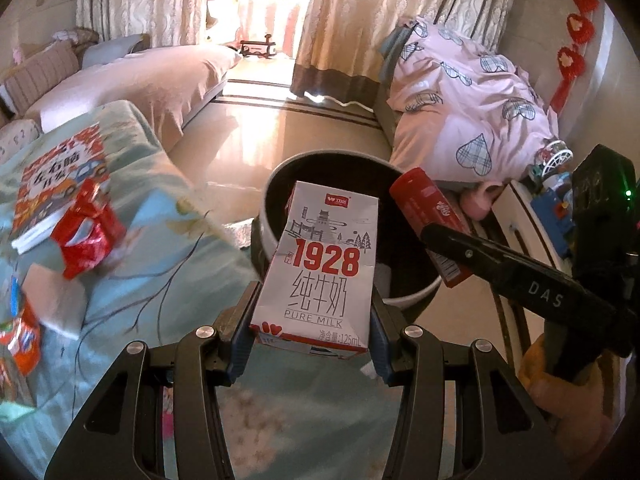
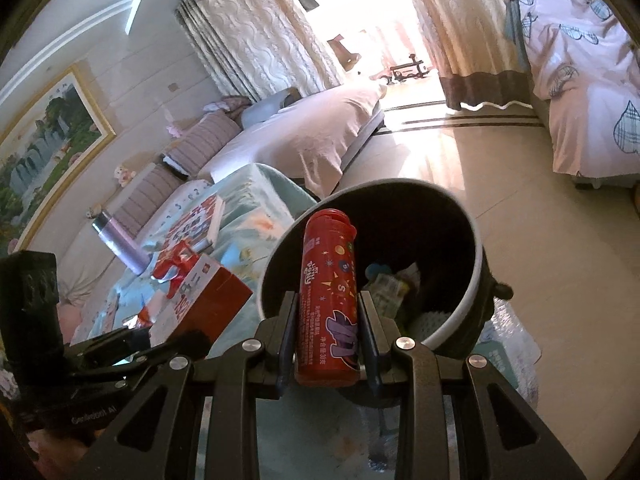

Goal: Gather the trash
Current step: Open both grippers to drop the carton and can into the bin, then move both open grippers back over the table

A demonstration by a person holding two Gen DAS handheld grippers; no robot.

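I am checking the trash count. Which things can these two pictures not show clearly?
- Trash bin contents: right wrist view, red tube and right gripper cover part; the rest is dark.
- Bin floor: left wrist view, milk carton in left gripper hides it.
- Red wrappers on the bedspread: left wrist view, blurred; one cut by the left edge.

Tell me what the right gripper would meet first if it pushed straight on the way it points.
Probably the trash bin: the right gripper, shut on the red tube, points into its open mouth, so the inner wall or the trash inside comes first. Depth is unclear.
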